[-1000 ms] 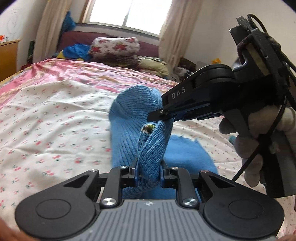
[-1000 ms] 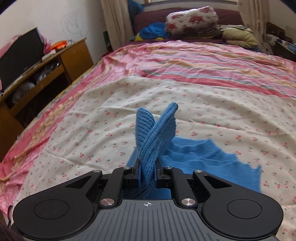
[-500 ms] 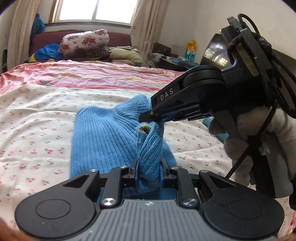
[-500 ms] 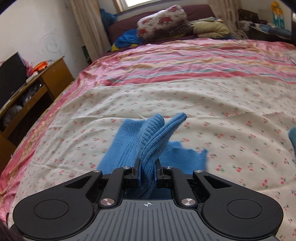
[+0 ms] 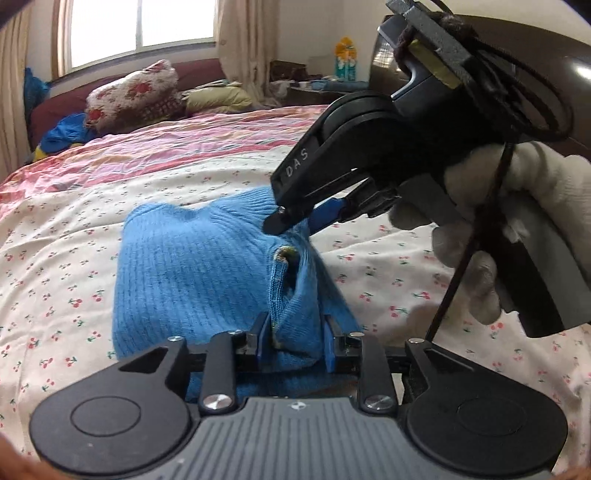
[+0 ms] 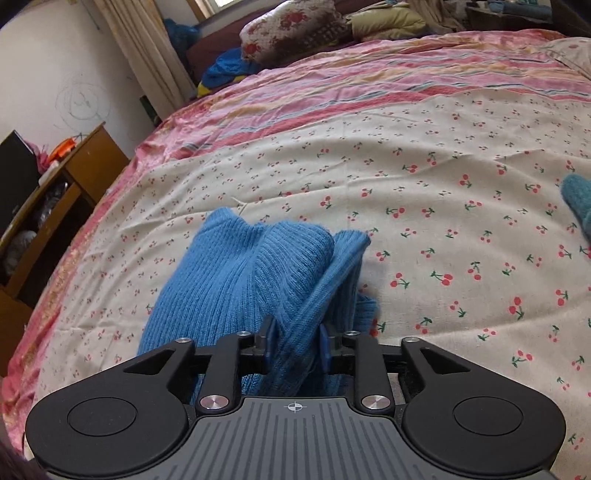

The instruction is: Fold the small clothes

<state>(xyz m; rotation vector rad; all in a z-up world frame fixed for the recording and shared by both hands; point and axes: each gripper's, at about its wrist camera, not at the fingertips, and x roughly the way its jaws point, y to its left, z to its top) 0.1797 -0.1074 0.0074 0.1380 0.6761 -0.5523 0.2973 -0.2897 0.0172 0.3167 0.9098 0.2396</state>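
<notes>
Blue knit sweater (image 5: pixel 192 273) lies bunched on the bed (image 5: pixel 55 236), over the cherry-print sheet, partly folded onto itself. Left gripper (image 5: pixel 295 343) is clamped on a ribbed edge of the sweater at the near side; cloth fills the gap between its blue pads. Right gripper (image 6: pixel 294 347) likewise pinches a thick ribbed fold; in the left wrist view its tip presses into the sweater's upper edge, held by a gloved hand (image 5: pixel 491 236). The two grippers sit close together on the same end of the garment. Second blue-green knit piece (image 6: pixel 578 199) lies well apart at the sheet's right edge. Floral pillow (image 6: pixel 291 29) and bundled bedding at the headboard; wooden cabinet (image 6: pixel 55 192) beside the bed.
</notes>
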